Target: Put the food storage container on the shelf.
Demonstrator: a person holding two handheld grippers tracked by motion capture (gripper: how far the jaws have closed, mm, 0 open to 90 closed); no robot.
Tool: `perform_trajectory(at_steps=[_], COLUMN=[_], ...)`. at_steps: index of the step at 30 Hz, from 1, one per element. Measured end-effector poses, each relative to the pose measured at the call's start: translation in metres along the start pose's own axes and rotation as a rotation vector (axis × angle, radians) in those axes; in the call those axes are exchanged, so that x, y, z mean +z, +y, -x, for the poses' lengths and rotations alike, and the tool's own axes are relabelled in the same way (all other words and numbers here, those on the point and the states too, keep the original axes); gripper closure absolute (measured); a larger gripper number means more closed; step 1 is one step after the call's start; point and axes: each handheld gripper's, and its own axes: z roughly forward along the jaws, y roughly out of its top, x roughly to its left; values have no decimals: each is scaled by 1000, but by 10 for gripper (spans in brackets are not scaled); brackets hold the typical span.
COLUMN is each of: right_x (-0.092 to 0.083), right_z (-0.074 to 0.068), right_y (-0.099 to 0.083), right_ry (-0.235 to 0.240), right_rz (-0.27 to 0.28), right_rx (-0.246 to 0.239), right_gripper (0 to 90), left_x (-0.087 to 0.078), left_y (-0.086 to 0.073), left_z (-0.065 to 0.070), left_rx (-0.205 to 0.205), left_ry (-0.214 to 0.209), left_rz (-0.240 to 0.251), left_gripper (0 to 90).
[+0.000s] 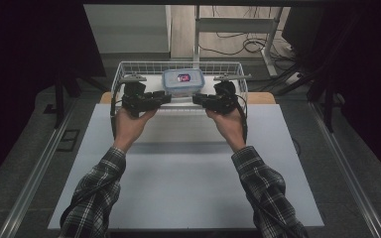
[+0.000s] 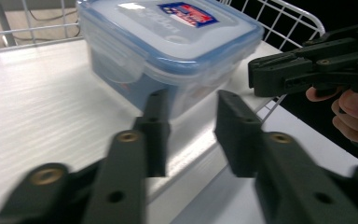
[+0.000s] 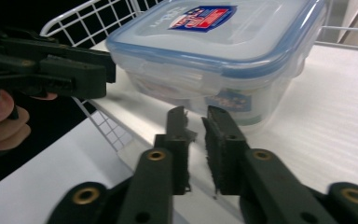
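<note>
A clear plastic box with a blue-rimmed lid and a red and blue label [image 1: 182, 82] stands in a white wire basket [image 1: 129, 67] at the table's far end. My left gripper [image 1: 166, 97] points at the box from the left, over the basket's near rim. In the left gripper view its jaws [image 2: 191, 100] stand apart with nothing between them, and the box [image 2: 168, 37] sits just ahead. My right gripper [image 1: 197, 99] faces the box from the right. In the right gripper view its jaws [image 3: 193, 114] leave a narrow bare gap in front of the box [image 3: 214, 42].
The basket floor is a white liner [image 2: 37, 102], with wire walls [image 3: 74, 18] around it. The white table top [image 1: 188, 173] stretches toward me. Each gripper view shows the other gripper: the right one [image 2: 261, 74] and the left one [image 3: 98, 74]. A desk frame and cables lie beyond.
</note>
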Motion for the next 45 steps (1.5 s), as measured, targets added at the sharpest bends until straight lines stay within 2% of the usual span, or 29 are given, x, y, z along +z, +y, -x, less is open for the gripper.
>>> perform_trajectory(at_steps=[1, 3, 4, 7, 11, 17, 24, 35, 45], right_x=[0, -1, -1, -4, -6, -10, -16, -19, -20], right_z=[0, -3, -3, -9, -13, -21, -30, -36, -34], right_y=[0, -3, -3, -8, -12, -21, -35, -58, -80], right_ry=[0, 6, 6, 15, 18, 29, 10, 13, 4], right_rz=[0, -3, -3, 0, -2, 5, -10, -51, -57], right_rx=[0, -10, -10, -27, -46, -78, -138, -173, -177], right_gripper=[738, 696, 696, 645, 608, 541, 478, 364, 263], left_x=[-1, -2, -3, -8, -12, -15, -15, -17, -16], left_y=[-2, -5, -6, -12, -17, -29, -43, -65, -94], left_z=[2, 4, 6, 10, 13, 21, 30, 41, 38], left_rx=[6, 20, 21, 31, 43, 90, 136, 154, 110], left_ry=[-2, -6, -10, -26, -34, -29, -9, -9, -28], left_rz=[5, 12, 16, 33, 39, 31, -16, -48, -64], left_gripper=[568, 478, 478, 394, 330, 291, 249, 169, 119])
